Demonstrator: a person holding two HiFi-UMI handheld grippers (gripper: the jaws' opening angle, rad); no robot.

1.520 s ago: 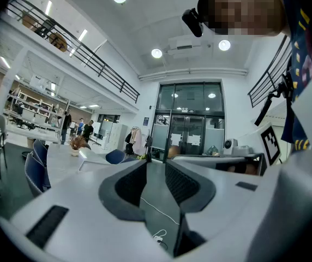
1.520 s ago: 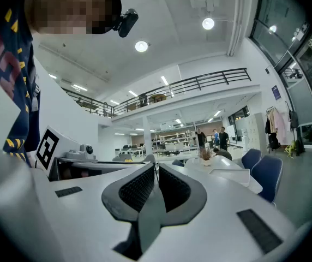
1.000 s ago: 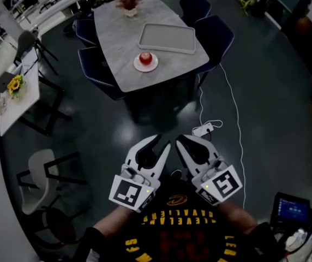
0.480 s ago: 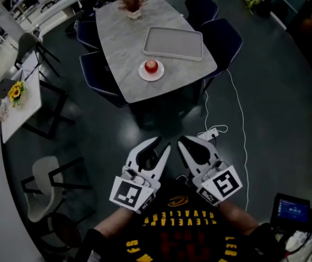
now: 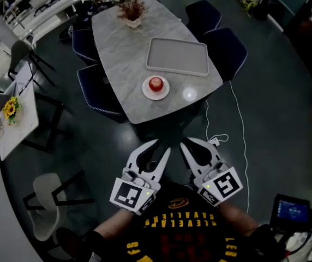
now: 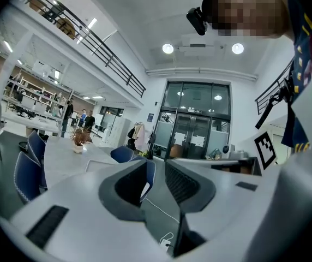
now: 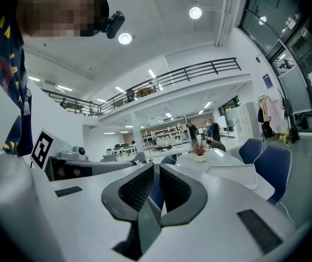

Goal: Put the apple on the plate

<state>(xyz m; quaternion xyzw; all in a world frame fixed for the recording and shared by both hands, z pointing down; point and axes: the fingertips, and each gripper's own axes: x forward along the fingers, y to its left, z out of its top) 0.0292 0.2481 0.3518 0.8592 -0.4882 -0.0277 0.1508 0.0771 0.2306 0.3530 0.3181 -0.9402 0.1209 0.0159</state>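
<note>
Apple [image 5: 156, 83] on plate [image 5: 147, 92], tray [image 5: 178, 56] beside, chairs [image 5: 229, 45] around; left gripper [image 5: 163, 146], right gripper [image 5: 195, 141] parted, empty

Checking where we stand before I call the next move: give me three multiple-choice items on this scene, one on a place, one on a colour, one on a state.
1. Where is the apple?
A) on the tray
B) on the plate
C) on the bare table

2. What colour is the apple?
A) red
B) green
C) yellow

3. What do the left gripper and the right gripper hold?
A) the apple
B) the plate
C) nothing

Answers:
1 B: the head view shows the apple sitting on the plate, which stands on the table beside the tray; the tray is bare.
2 A: the apple shows red against the white plate.
3 C: each gripper view shows only a narrow empty gap between the jaws, and both grippers are held near the person's body, away from the table.
</note>
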